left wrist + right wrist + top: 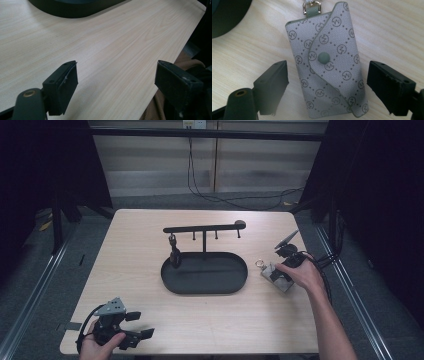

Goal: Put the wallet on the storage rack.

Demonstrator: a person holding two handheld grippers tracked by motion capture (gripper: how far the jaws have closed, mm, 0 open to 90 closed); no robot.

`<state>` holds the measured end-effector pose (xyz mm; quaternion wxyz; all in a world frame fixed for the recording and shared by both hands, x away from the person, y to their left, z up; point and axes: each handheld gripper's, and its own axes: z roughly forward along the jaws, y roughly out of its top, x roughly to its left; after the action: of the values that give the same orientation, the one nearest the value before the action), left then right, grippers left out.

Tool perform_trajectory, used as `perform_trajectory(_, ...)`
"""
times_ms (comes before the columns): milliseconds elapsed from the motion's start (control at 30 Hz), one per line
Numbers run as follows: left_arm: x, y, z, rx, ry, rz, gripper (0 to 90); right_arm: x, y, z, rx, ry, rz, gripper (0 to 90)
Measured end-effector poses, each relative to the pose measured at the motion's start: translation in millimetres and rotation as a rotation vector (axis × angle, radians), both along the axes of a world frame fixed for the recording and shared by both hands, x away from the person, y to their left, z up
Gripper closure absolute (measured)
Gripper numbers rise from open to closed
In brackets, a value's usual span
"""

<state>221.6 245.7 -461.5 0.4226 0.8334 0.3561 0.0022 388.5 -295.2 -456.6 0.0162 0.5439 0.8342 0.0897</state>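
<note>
High view is showing the light wood tabletop (150,320) carrying everything, largest first. The black oval tray (204,274) is sitting at the centre, with a black hanger stand (204,231) rising from its far rim; the crossbar is carrying small pegs, so the rig is likely serving as a place to hang key items over the tray. One dark object (174,252) is hanging from the left peg, reaching down near the tray's left end; too small to name. The tray floor itself is looking bare, nothing lying in it as far as I can tell.

The grey patterned key pouch (276,275) is lying flat on the tabletop just right of the tray, its metal ring (259,264) pointing toward the tray. Right gripper view is showing the pouch (329,67) snapped closed, flap buttoned, clasp at the far end, lying between the jaws.

The right claw (327,85) is standing spread wide, jaws either side of the pouch and not touching it, probably lining up for a pick across its width. The left claw (116,85) is also spread, holding nothing, parked over bare wood at the near left corner, probably waiting out of the way.
</note>
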Motion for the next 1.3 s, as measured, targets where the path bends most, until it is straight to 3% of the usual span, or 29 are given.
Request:
perform_trajectory(533, 0.3, -1.7, -1.2, 0.006, 0.007, -0.015, 18.5, 6.9, 8.2, -18.3, -0.063, 0.05, 0.03, 22.5)
perform_trajectory(933, 1.1, -0.2, -1.3, 0.008, 0.008, -0.013, 18.4, 8.1, 4.9, -15.4, -0.033, 0.069, -0.012, 30.0)
perform_trajectory(1300, 1.8, -1.1, -1.9, 0.01, 0.014, -0.016, 18.5, 4.4, 0.8, -12.2, -0.02, 0.103, -0.022, 31.0)
